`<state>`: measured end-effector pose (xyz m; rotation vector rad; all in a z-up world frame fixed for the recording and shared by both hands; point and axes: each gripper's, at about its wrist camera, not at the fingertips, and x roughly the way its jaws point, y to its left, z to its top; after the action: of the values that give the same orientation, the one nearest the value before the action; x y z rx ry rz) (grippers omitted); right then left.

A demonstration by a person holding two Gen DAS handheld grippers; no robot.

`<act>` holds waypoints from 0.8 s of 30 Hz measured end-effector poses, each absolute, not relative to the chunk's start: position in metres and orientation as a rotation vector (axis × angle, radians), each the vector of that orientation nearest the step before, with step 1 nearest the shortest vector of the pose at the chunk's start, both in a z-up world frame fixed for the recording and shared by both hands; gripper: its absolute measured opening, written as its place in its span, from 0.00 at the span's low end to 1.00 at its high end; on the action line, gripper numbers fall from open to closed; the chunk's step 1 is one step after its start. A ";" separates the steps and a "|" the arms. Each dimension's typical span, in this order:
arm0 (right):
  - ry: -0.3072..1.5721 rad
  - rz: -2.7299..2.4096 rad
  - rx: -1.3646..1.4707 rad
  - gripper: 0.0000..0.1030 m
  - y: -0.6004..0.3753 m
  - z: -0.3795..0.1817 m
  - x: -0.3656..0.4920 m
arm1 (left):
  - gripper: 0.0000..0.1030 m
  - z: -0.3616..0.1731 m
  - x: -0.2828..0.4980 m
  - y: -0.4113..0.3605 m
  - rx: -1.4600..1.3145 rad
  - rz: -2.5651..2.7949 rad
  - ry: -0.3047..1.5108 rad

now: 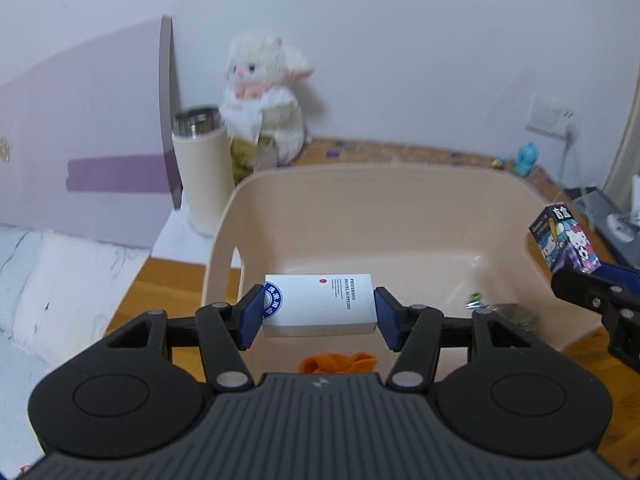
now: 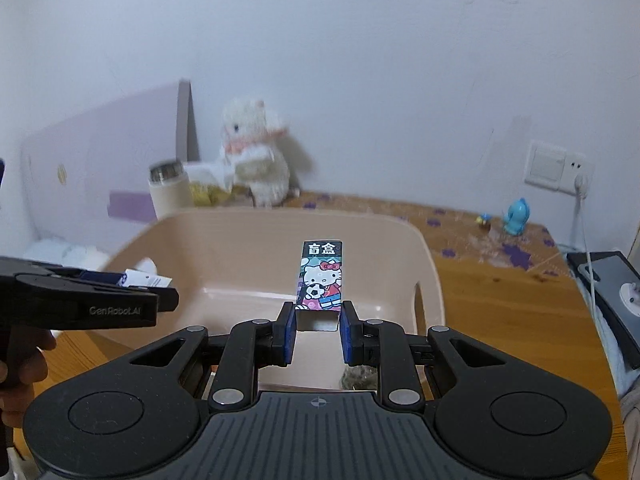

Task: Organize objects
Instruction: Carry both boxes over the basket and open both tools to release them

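My left gripper (image 1: 318, 316) is shut on a white box with a blue seal and black print (image 1: 320, 304), held over the near left of the beige plastic basin (image 1: 360, 184). My right gripper (image 2: 318, 330) is shut on a tall Hello Kitty blind box (image 2: 321, 276), held upright over the basin's near right side (image 2: 424, 248). In the left wrist view the Hello Kitty box (image 1: 566, 240) and right gripper show at the right edge. In the right wrist view the left gripper (image 2: 164, 296) and white box (image 2: 142, 280) show at the left.
An orange cloth (image 1: 338, 362) lies below my left gripper. A small green item (image 1: 475, 298) lies in the basin. A cream flask (image 1: 202, 168) and white plush toy (image 1: 264, 96) stand behind the basin. A blue figurine (image 2: 516, 216) and wall socket (image 2: 556, 170) are far right.
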<state>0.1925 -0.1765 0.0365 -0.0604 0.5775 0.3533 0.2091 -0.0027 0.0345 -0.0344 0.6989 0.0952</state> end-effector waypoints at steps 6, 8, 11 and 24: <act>0.651 0.335 -0.118 0.20 -0.164 0.013 0.212 | 0.58 0.018 0.226 -0.008 0.021 0.104 0.738; 0.656 0.338 -0.107 0.20 -0.165 0.010 0.213 | 0.58 0.018 0.223 -0.009 0.029 0.098 0.739; 0.659 0.337 -0.116 0.30 -0.165 0.012 0.213 | 0.59 0.019 0.222 -0.008 0.023 0.087 0.740; 0.582 0.348 -0.113 0.75 -0.188 0.043 0.173 | 0.89 0.047 0.178 -0.014 0.066 0.070 0.659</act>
<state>0.1733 -0.1876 0.0430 -0.1129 0.5821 0.3484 0.1779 -0.0136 0.0466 0.0656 0.6586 0.0698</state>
